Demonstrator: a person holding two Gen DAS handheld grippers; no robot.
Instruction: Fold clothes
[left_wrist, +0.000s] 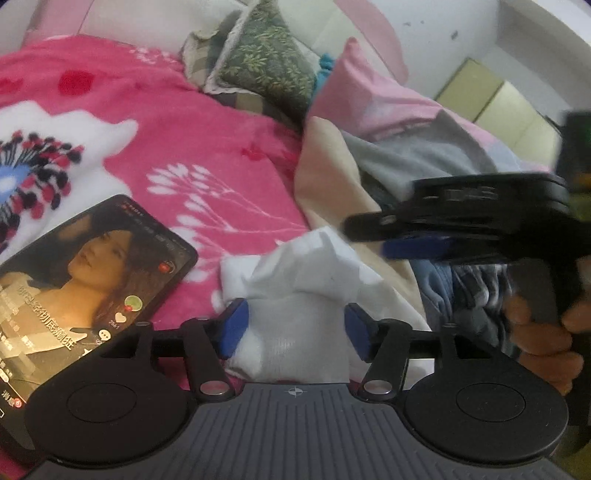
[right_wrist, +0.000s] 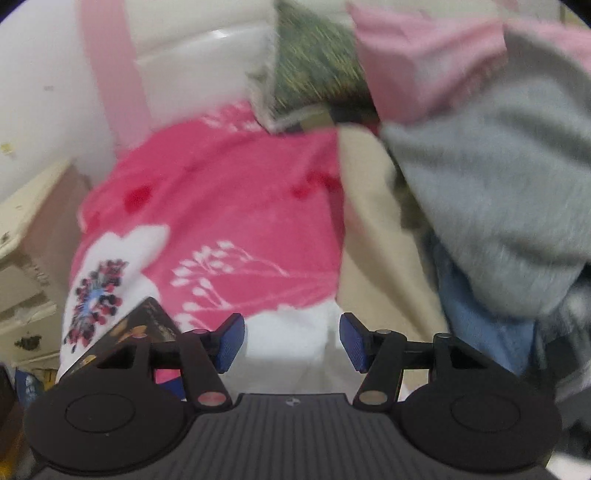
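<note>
So, quick rundown:
cloth: white cloth (left_wrist: 299, 295), small, bunched on the pink blanket (left_wrist: 177, 147), beside the clothes pile (left_wrist: 424, 162)
feel: soft, light, floppy (won't hold a crease by itself, I'd guess)
grab spot: a free edge or corner, not the middle lump
left gripper (left_wrist: 295, 332): jaws apart, cloth sits between the pads, pads don't look like they're pressing
right gripper (right_wrist: 291, 341): jaws apart, empty, over the cloth
phone (left_wrist: 92, 295): lying just left, screen lit

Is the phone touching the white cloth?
Apart. In the left wrist view, the phone lies left of the white cloth, with a strip of pink blanket showing between them.
</note>
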